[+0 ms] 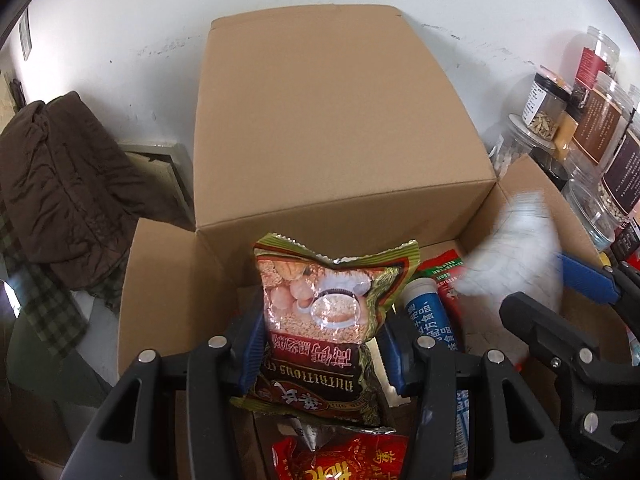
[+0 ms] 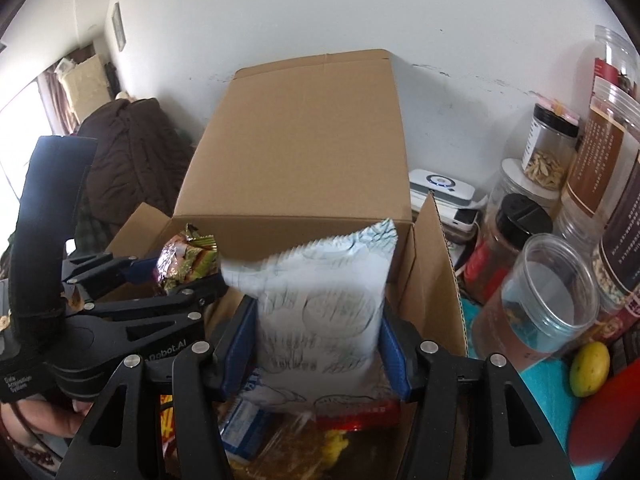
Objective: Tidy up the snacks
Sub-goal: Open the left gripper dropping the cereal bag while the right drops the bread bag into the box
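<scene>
Meanwhile, two handheld grippers hold snack bags above an open brown cardboard box point(image 1: 168, 280).

At left, the left gripper point(image 1: 320, 344) clamps its blue pads on a green-and-red foil cereal bag point(image 1: 320, 320), which stands upright between the fingers over the box; just below the fingers lies a red foil packet point(image 1: 344, 460), and just to their right a blue-and-white tube point(image 1: 426, 312) rests inside the box. The right gripper point(image 2: 316, 344) grips a pale white-and-blue crinkled snack bag point(image 2: 320, 312), also upright over the box, with a blue packet point(image 2: 244, 424) and a red one point(image 2: 356, 416) beneath it. Beyond both claws rises the box's raised flap point(image 2: 304, 140); clear plastic jars point(image 2: 544, 292) crowd the right gripper's right side.
</scene>
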`<action>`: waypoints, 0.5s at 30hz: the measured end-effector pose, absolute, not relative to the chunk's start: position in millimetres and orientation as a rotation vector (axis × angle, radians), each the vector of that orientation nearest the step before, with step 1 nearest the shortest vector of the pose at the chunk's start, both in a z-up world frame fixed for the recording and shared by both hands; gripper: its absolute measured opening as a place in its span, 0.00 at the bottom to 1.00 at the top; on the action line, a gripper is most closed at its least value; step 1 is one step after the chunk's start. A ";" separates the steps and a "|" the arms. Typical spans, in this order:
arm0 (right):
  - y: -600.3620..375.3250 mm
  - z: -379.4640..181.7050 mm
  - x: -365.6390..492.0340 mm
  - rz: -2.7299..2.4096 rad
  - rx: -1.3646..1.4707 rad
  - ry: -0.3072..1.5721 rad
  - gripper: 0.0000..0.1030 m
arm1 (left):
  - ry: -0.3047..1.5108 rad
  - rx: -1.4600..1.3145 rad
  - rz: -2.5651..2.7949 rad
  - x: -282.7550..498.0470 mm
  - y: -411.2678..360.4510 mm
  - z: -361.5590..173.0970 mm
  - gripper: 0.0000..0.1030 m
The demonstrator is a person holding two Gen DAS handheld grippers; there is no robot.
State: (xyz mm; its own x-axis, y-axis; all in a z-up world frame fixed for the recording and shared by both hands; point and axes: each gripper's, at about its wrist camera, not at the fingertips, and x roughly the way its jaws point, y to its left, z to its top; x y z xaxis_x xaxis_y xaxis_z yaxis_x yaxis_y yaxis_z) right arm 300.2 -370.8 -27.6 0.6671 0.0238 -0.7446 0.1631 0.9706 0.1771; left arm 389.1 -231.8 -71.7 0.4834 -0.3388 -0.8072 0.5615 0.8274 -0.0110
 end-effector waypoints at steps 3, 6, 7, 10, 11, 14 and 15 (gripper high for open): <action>-372.4 -28.4 299.9 -0.080 0.245 0.844 0.65 | 0.933 0.273 -0.557 390.5 -230.4 -73.9 0.50; -371.0 -28.3 299.6 -0.082 0.235 0.853 0.68 | 0.948 0.289 -0.542 391.7 -233.9 -77.6 0.58; -370.4 -28.0 299.3 -0.083 0.232 0.853 0.70 | 0.949 0.296 -0.539 391.6 -235.0 -78.2 0.58; -370.2 -27.4 298.5 -0.090 0.223 0.855 0.70 | 0.950 0.314 -0.524 390.2 -237.9 -79.0 0.61; -370.6 -27.0 297.9 -0.097 0.218 0.856 0.70 | 0.953 0.318 -0.519 389.8 -238.5 -79.5 0.62; -372.2 -25.2 295.0 -0.119 0.200 0.855 0.70 | 0.950 0.318 -0.517 388.4 -239.5 -78.7 0.62; -372.6 -24.6 294.1 -0.123 0.197 0.854 0.70 | 0.946 0.315 -0.511 387.8 -240.0 -78.0 0.62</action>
State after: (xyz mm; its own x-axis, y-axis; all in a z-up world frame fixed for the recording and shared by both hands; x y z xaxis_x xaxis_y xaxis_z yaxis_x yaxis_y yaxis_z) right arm 294.1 -372.6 -24.6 0.6513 -0.0287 -0.7583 0.1864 0.9747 0.1232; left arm 387.8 -240.0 -78.0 0.4804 -0.2767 -0.8323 0.5444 0.8381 0.0356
